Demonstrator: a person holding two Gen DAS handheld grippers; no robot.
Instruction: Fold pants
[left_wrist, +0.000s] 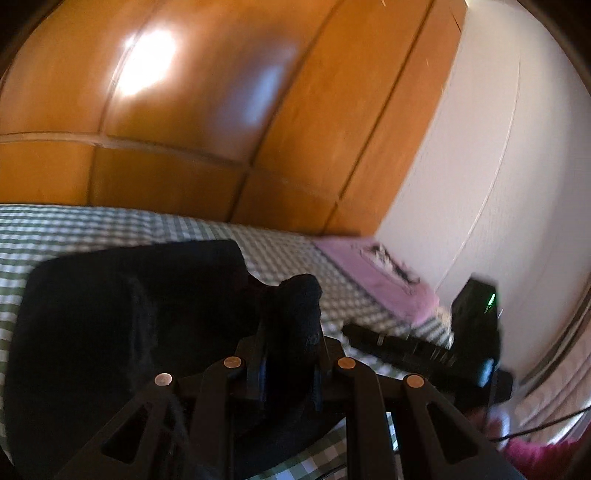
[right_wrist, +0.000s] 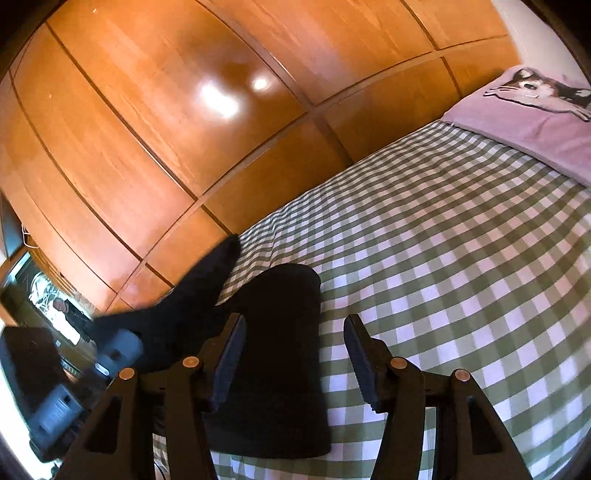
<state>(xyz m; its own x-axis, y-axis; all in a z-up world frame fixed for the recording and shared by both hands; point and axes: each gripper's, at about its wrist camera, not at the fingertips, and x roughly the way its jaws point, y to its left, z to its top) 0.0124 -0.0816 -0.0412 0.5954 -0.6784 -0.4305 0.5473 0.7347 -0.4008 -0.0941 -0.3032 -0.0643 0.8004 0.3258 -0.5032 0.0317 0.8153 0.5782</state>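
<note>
Black pants (left_wrist: 122, 314) lie in a bundle on the green-and-white checked bed cover (left_wrist: 110, 225). My left gripper (left_wrist: 290, 325) is shut on a bunched edge of the pants and lifts it a little. The right gripper also shows in the left wrist view (left_wrist: 424, 350), blurred, at the right. In the right wrist view the pants (right_wrist: 277, 362) lie folded below and left of my right gripper (right_wrist: 295, 332), which is open and empty above the fabric's right edge. A raised part of the pants (right_wrist: 199, 288) stretches left toward the other gripper.
A glossy wooden wardrobe (right_wrist: 184, 129) runs along the far side of the bed. A pink pillow with a dog print (right_wrist: 535, 107) lies at the head of the bed. A white wall (left_wrist: 498, 147) stands at the right. The checked bed cover (right_wrist: 461, 240) extends right.
</note>
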